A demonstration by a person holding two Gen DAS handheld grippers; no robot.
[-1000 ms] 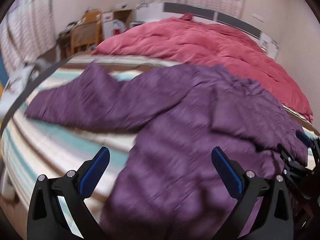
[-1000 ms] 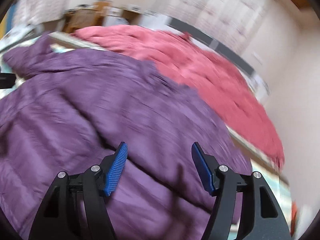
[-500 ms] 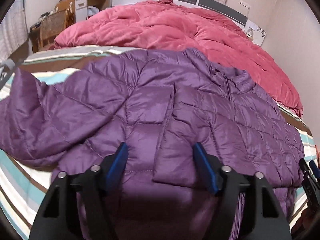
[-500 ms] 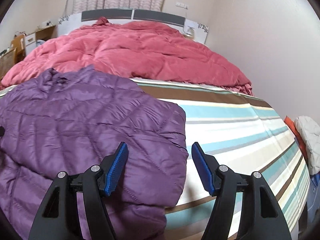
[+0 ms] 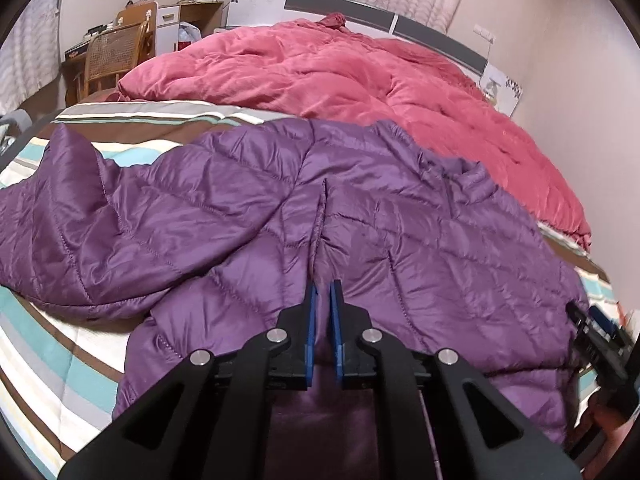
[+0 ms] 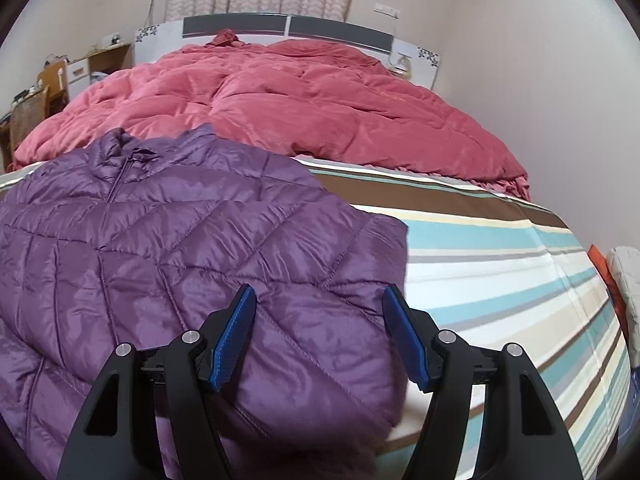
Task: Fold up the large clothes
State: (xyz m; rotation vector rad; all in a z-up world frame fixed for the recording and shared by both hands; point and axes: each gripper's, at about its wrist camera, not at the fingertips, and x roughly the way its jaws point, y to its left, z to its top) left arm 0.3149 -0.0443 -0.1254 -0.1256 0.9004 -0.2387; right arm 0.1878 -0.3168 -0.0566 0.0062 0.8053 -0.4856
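Observation:
A purple quilted jacket (image 5: 420,220) lies front up on the striped bed sheet (image 5: 60,352), its left sleeve spread out to the left and its collar toward the far right. My left gripper (image 5: 323,292) is shut on a pinched ridge of the jacket's front, near the lower middle. In the right wrist view my right gripper (image 6: 318,304) hangs open just above the jacket (image 6: 160,240) near its right edge, with nothing pressed between its blue pads. The right gripper (image 5: 592,328) also shows at the right edge of the left wrist view.
A crumpled red duvet (image 6: 280,100) covers the far half of the bed up to the headboard (image 6: 288,26). Bare striped sheet (image 6: 500,260) stretches right of the jacket. A wicker chair (image 5: 112,52) and a desk stand at the far left. White and orange fabric (image 6: 624,280) sits beyond the bed's right edge.
My left gripper's jaws went from wide open to shut, pinching the jacket's front as the hand came down closer. The right gripper swung over to the jacket's right edge, jaws unchanged.

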